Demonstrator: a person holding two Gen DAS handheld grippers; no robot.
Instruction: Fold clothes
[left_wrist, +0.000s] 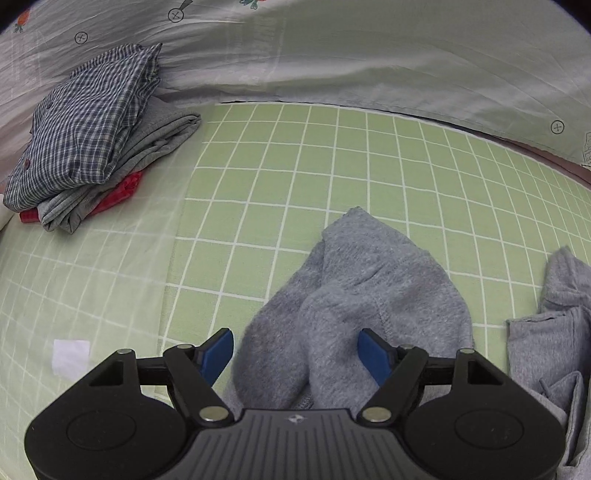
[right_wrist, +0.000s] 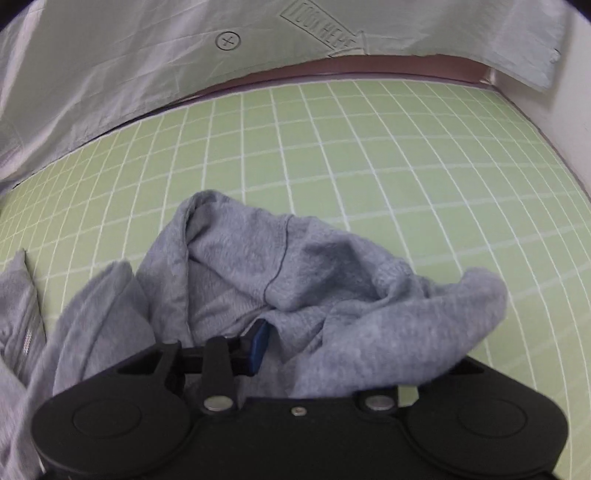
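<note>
A crumpled grey sweatshirt (left_wrist: 369, 280) lies on the green checked sheet (left_wrist: 332, 155). My left gripper (left_wrist: 295, 350) is open and points down over it. A fold of the grey fabric lies between its blue fingers (left_wrist: 218, 350), and the pads stand apart from each other. In the right wrist view the same grey sweatshirt (right_wrist: 332, 266) bunches up around my right gripper (right_wrist: 299, 343). Its left blue finger (right_wrist: 258, 343) presses into the cloth. The other finger is hidden under fabric draped over the gripper body. This gripper looks shut on the cloth.
A stack of folded clothes (left_wrist: 92, 129), checked shirt on top with grey and red under it, sits at the far left. A pale printed quilt (left_wrist: 332, 55) borders the far side. A white wall (right_wrist: 569, 110) edges the sheet (right_wrist: 332, 147) at right. A small white patch (left_wrist: 71, 354) lies near left.
</note>
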